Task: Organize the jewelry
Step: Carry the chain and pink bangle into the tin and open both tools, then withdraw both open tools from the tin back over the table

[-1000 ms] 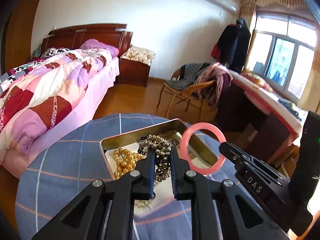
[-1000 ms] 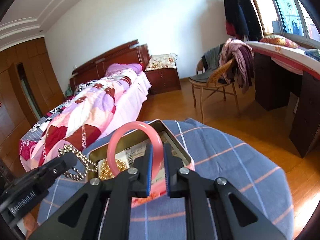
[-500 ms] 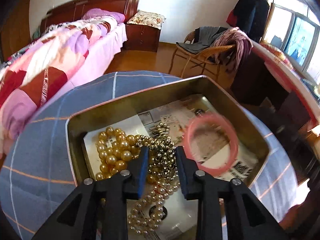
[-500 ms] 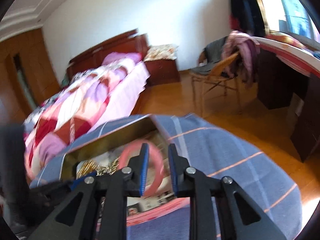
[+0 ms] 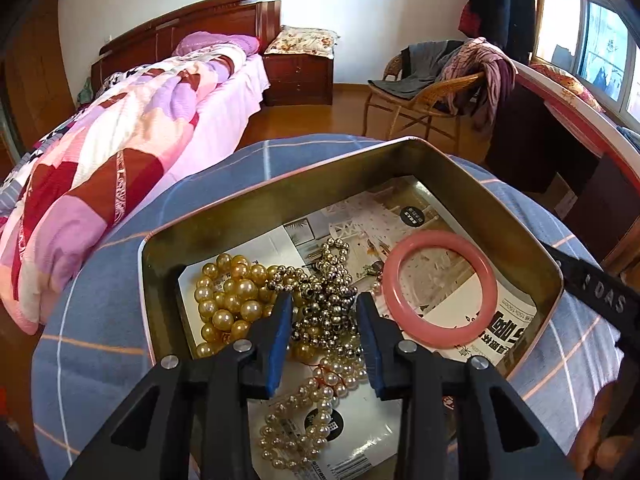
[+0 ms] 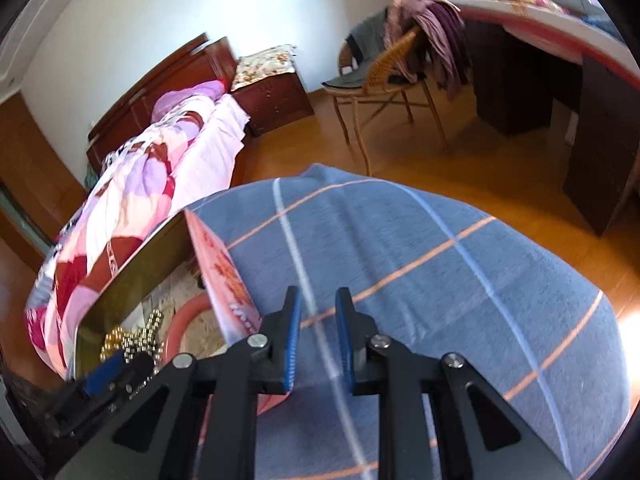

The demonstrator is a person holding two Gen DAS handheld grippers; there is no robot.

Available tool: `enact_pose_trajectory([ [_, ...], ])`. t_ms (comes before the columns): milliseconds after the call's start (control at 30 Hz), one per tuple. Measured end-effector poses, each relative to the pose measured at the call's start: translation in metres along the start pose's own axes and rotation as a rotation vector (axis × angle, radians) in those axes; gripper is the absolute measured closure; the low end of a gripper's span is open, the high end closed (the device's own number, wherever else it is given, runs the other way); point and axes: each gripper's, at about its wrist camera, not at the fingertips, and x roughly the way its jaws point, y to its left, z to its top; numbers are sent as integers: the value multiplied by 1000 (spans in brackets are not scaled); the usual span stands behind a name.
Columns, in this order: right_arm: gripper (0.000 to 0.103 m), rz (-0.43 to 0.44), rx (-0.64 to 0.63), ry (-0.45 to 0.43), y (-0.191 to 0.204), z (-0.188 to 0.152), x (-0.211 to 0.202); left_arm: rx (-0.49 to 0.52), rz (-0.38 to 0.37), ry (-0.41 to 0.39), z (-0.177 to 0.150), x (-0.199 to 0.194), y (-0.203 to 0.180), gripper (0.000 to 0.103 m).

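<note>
Down low over the tin (image 5: pixel 248 204), the left gripper (image 5: pixel 323 300) reaches forward with its fingers level above the jewelry; the right gripper (image 6: pixel 318 300) points out over the blue checked cloth (image 6: pixel 420 248), just beside the tin's outer wall (image 6: pixel 224 272), and part of its black body shows at the right edge of the left wrist view. Inside the tin, on a printed paper lining (image 5: pixel 404 216), lie a heap of large gold pearls (image 5: pixel 228 296) at the left, a tangle of small metallic beads (image 5: pixel 324 276) in the middle, a string of small pale pearls (image 5: pixel 316 400) nearer the camera, and a pink bangle (image 5: pixel 440 288) lying flat at the right; the bangle touches neither gripper. The left jaws stand moderately apart, either side of the metallic beads, gripping nothing; whether the fingers touch the beads cannot be told. The right jaws stand narrowly apart, with only cloth seen between them.
</note>
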Motion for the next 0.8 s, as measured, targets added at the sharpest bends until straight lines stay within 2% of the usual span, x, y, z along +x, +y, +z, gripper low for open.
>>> enact_pose_trajectory([
  [67,81,3,-14,8,4,-3,1,-14,9,3,-1,-3,5,67],
  [200,81,2,-42,0,13,-10,-2,-41,33,-40,-4,-22,14,39],
  [233,81,-11,-39,-25,13,-10,-6,-45,41,-60,-5,-29,16,36],
  [333,80,-40,-34,-103,12,-9,-25,-44,67,-77,-7,-45,21,36],
  [400,80,-39,-35,-123,13,-11,-34,-51,87,-85,-13,-55,26,36],
  [533,76,-4,-52,-108,19,-31,-51,-61,112,-96,-26,-73,33,36],
  [600,60,16,-60,-99,25,-39,-57,-60,135,-108,-35,-83,34,36],
  [667,55,31,-74,-103,33,-47,-64,-67,151,-116,-42,-91,36,35],
  [800,55,61,-109,-81,41,-60,-76,-69,167,-125,-54,-108,37,32],
])
